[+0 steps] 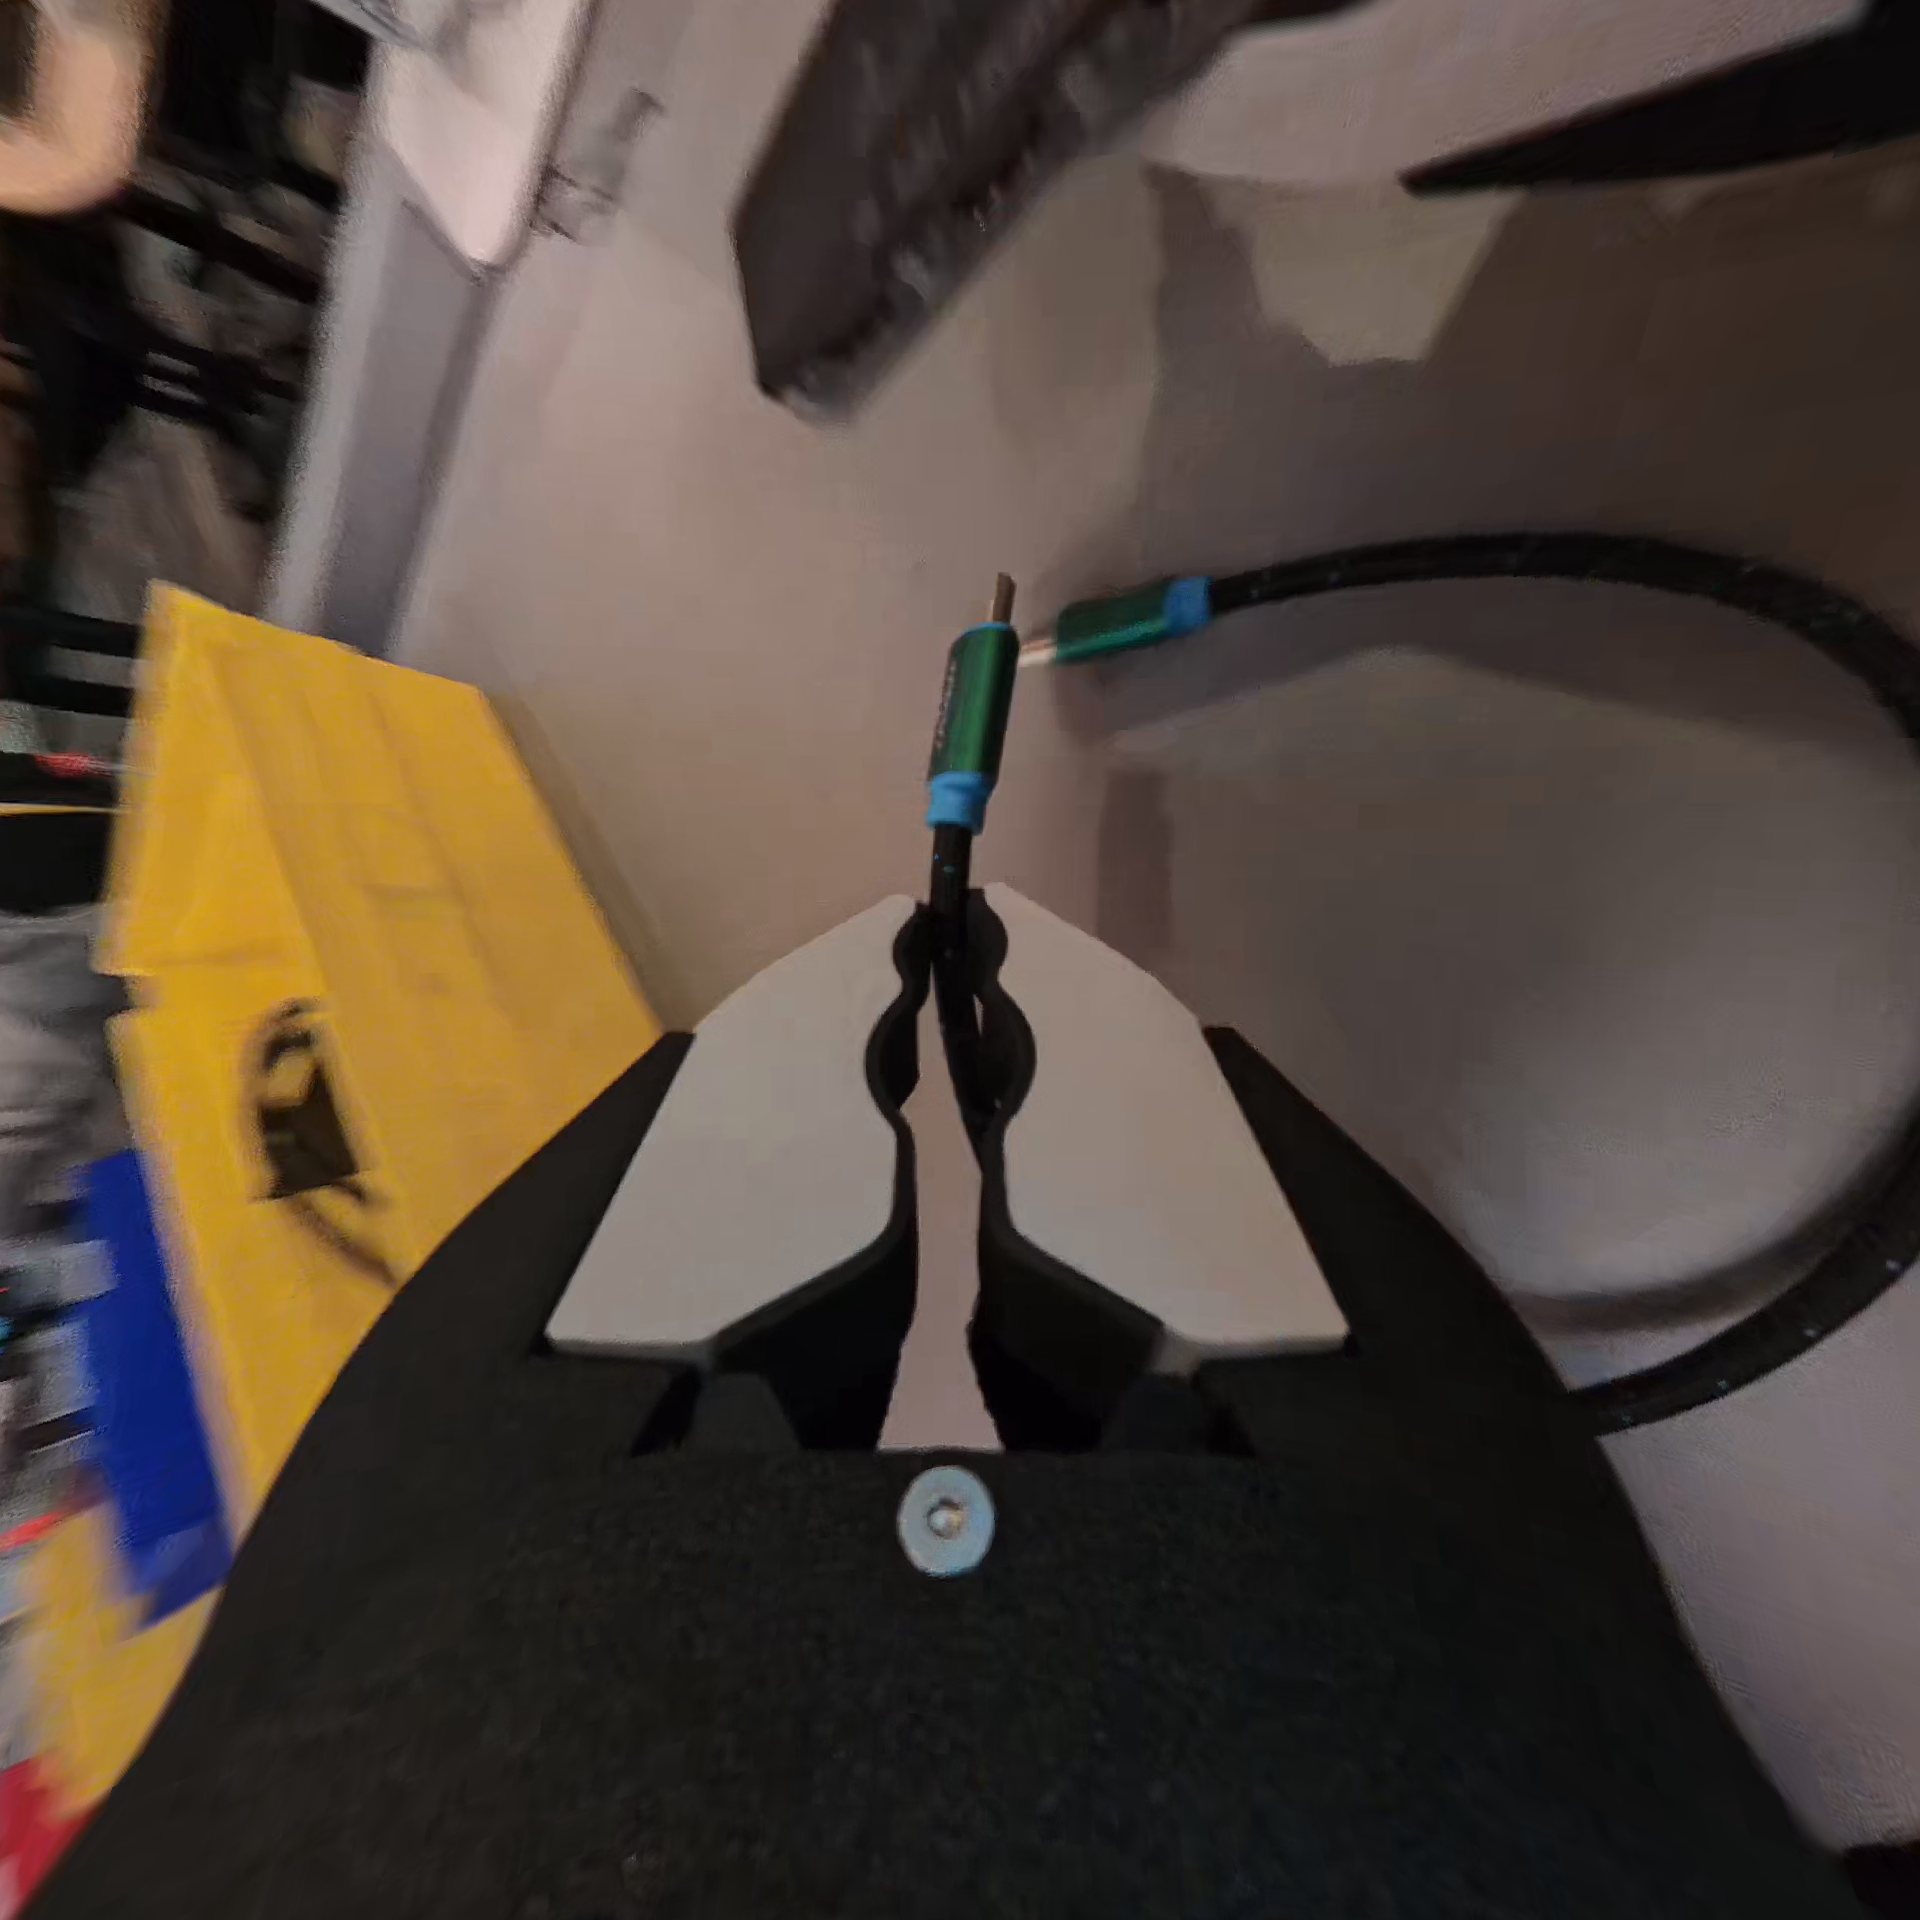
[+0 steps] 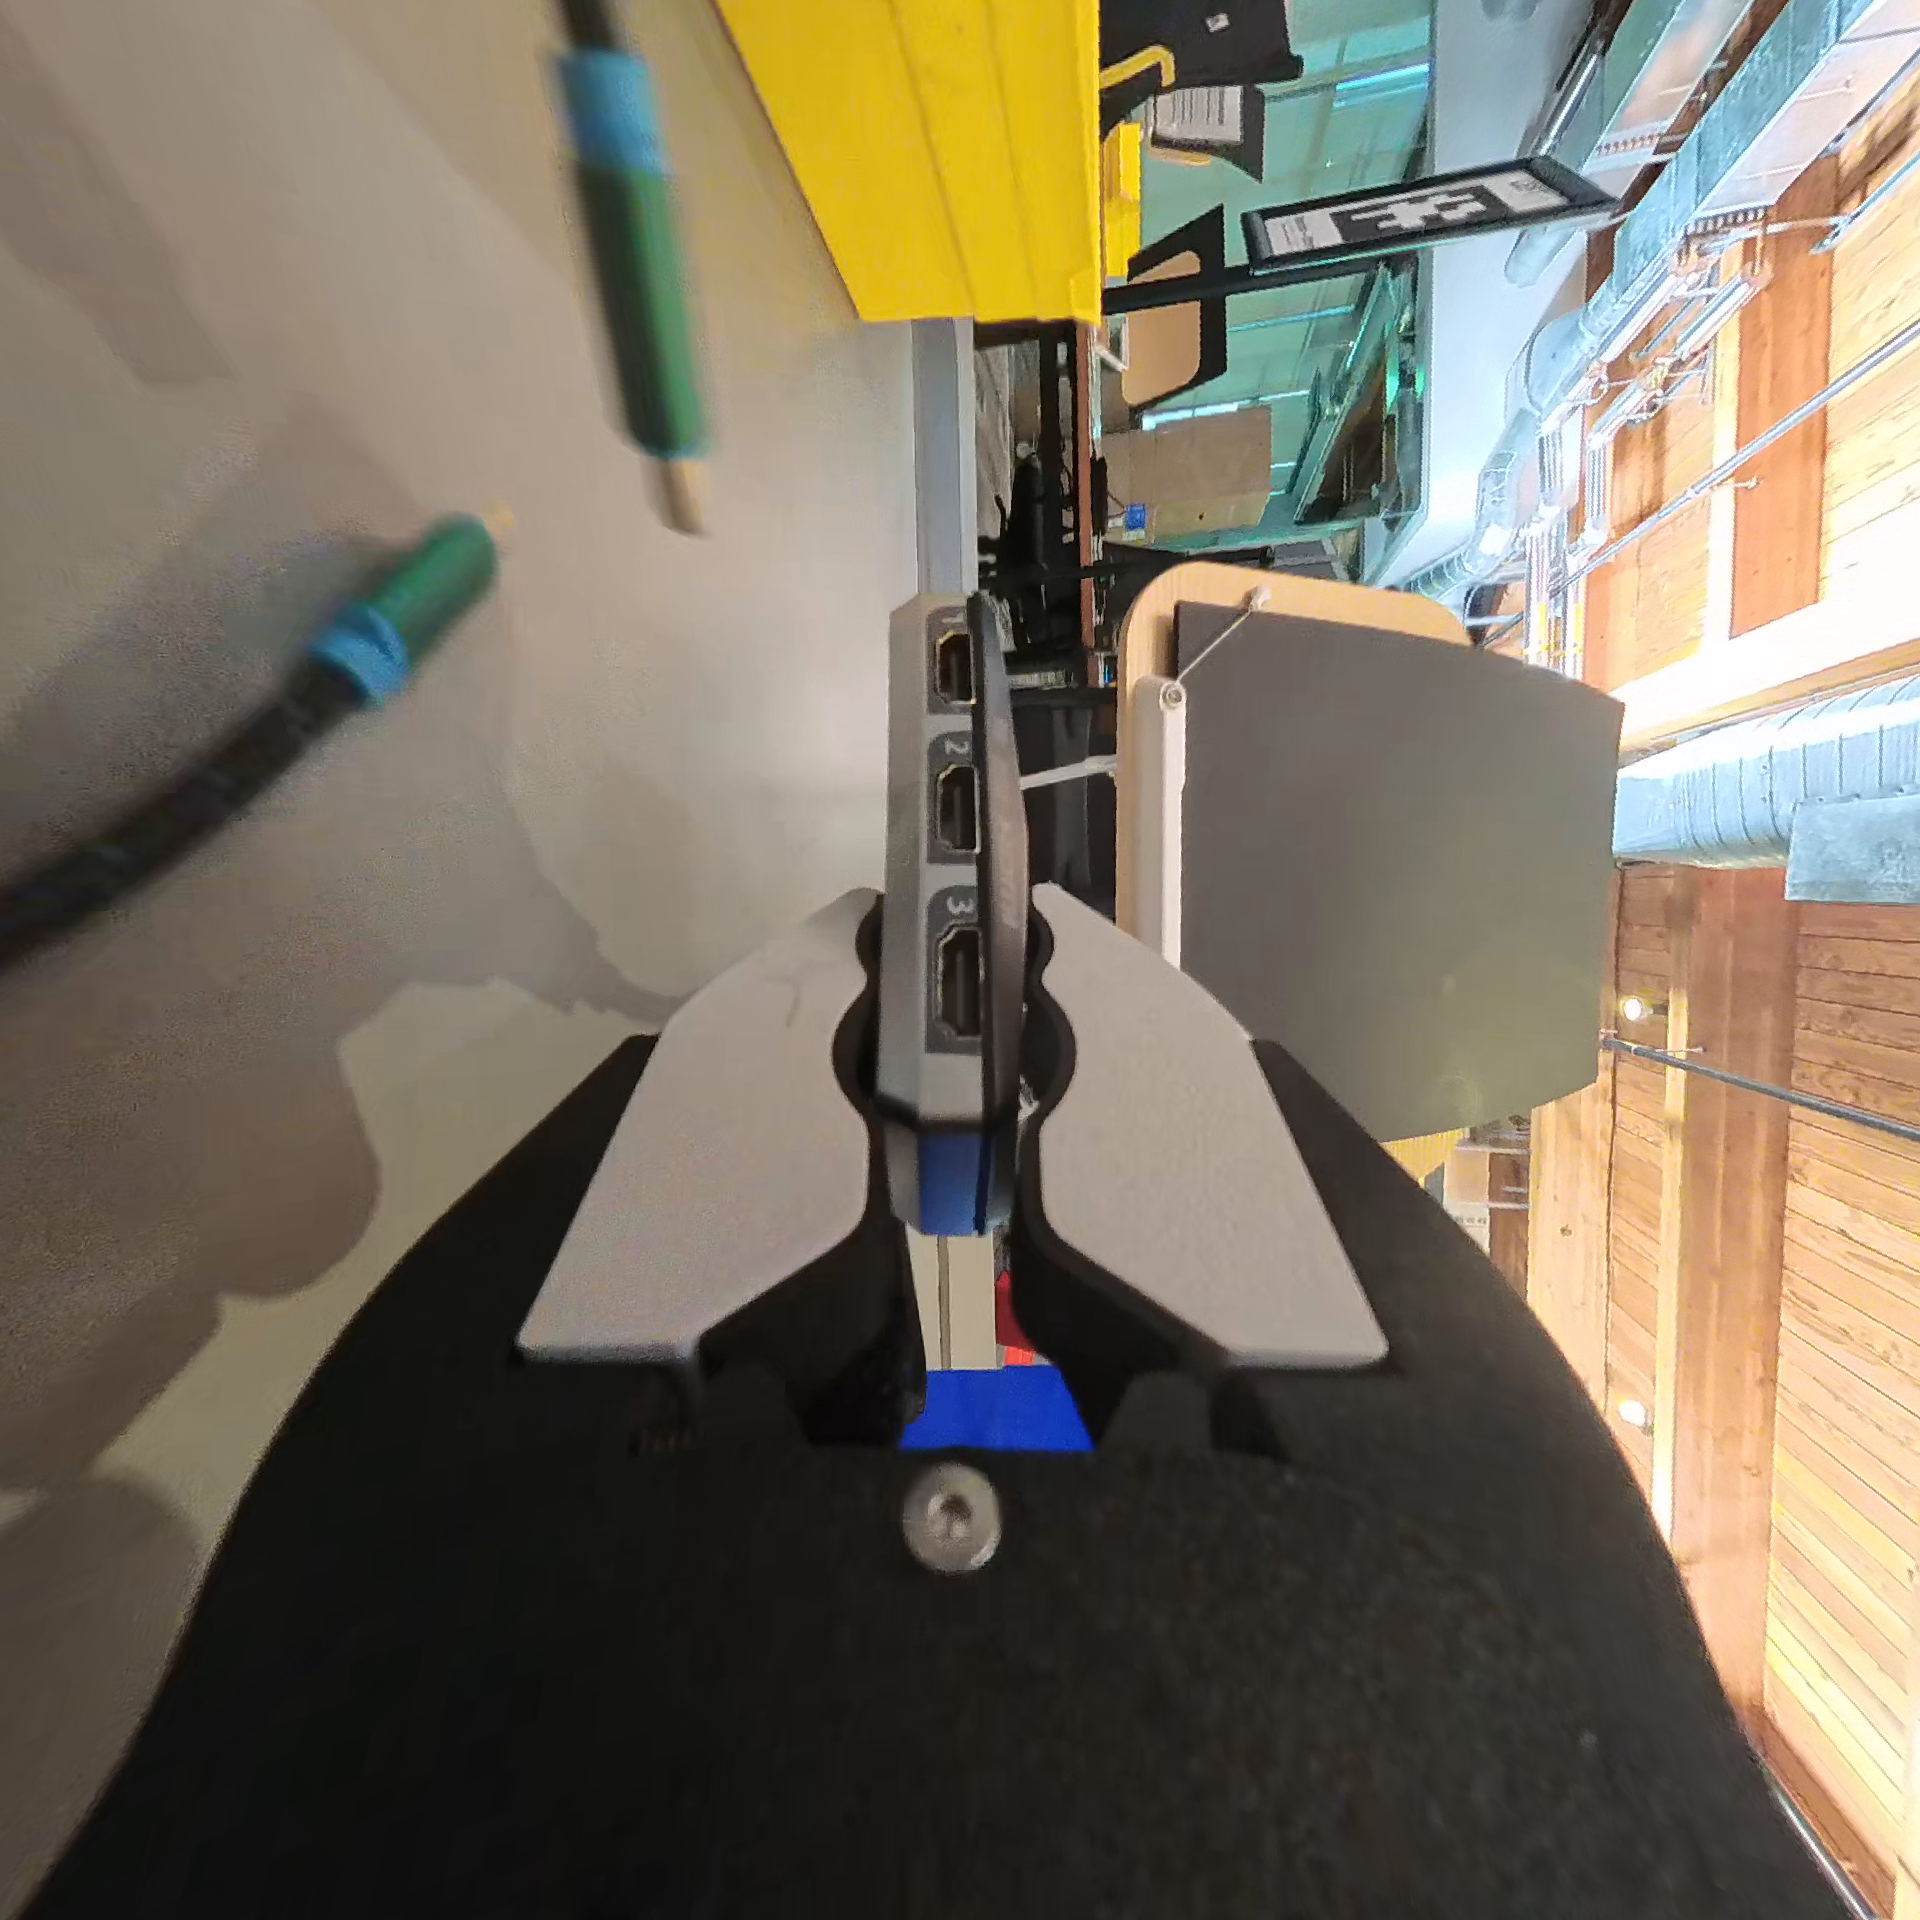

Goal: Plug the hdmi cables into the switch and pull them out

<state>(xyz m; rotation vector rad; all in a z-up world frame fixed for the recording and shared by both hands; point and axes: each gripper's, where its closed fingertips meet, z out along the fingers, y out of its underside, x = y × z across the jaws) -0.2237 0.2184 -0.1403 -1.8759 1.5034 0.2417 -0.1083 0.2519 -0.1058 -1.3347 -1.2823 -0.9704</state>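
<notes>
- Pale grey bench fills the centre and right of the left wrist view; a yellow box bearing blurred, unreadable print sits at middle left.
- Right tool pinches the grey switch box at frame centre; its three numbered ports are empty.
- Left tool pinches a black braided cable; its green metal plug juts beyond the tips.
- A second green plug lies at centre right.
</notes>
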